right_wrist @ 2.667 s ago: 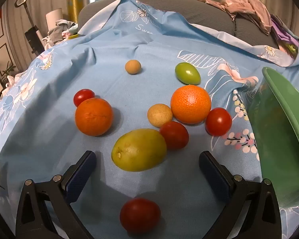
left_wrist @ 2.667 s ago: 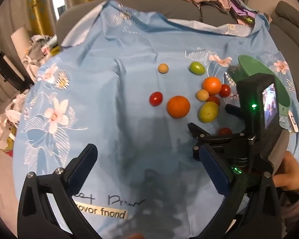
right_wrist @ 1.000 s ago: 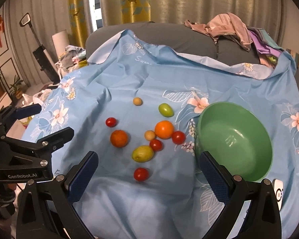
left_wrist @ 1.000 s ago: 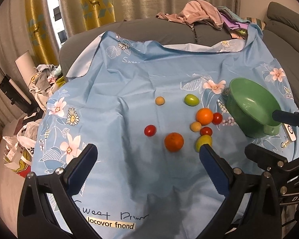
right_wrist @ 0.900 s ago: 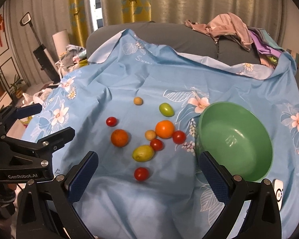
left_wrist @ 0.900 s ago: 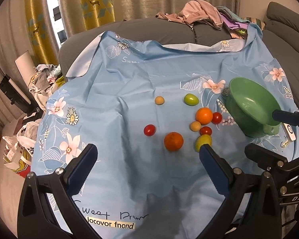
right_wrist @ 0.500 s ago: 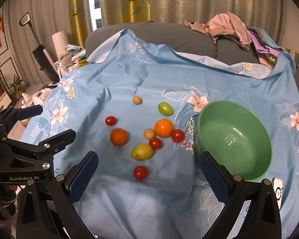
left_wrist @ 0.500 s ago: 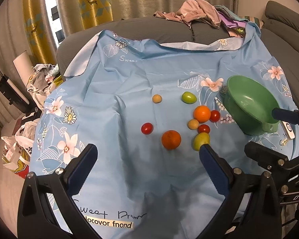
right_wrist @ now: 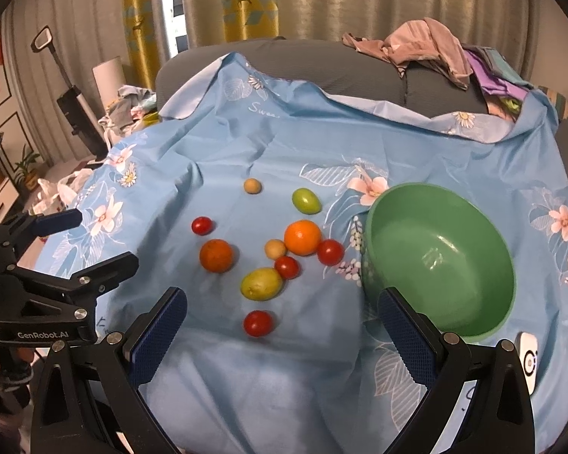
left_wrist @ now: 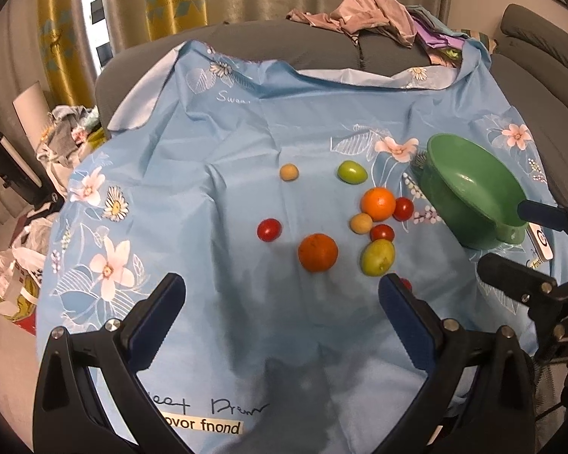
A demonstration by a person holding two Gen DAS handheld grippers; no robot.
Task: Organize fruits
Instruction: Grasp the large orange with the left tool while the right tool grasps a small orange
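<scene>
Several fruits lie loose on a blue flowered cloth (right_wrist: 284, 143): two oranges (right_wrist: 302, 237) (right_wrist: 216, 255), a yellow-green fruit (right_wrist: 261, 284), a green one (right_wrist: 305, 201), red tomatoes (right_wrist: 258, 323) (right_wrist: 330, 252) and two small tan fruits (right_wrist: 252, 185). An empty green bowl (right_wrist: 439, 261) stands right of them. My right gripper (right_wrist: 282, 321) is open, held back above the cloth, the nearest tomato between its fingers' lines. My left gripper (left_wrist: 280, 312) is open too, just short of the darker orange (left_wrist: 317, 252). In the left wrist view the bowl (left_wrist: 469, 196) sits at the right.
A grey sofa (right_wrist: 322, 64) with piled clothes (right_wrist: 428, 53) runs behind the cloth. A small white device (right_wrist: 528, 359) lies by the bowl's near right. Clutter and bags (left_wrist: 22, 265) lie on the floor to the left. The left gripper's body (right_wrist: 38, 302) shows at the right wrist view's left edge.
Both grippers pulled far back and up from the fruit since 2.7 s ago, then held almost still. In the last half second both have crept slightly closer. Nothing was picked up.
</scene>
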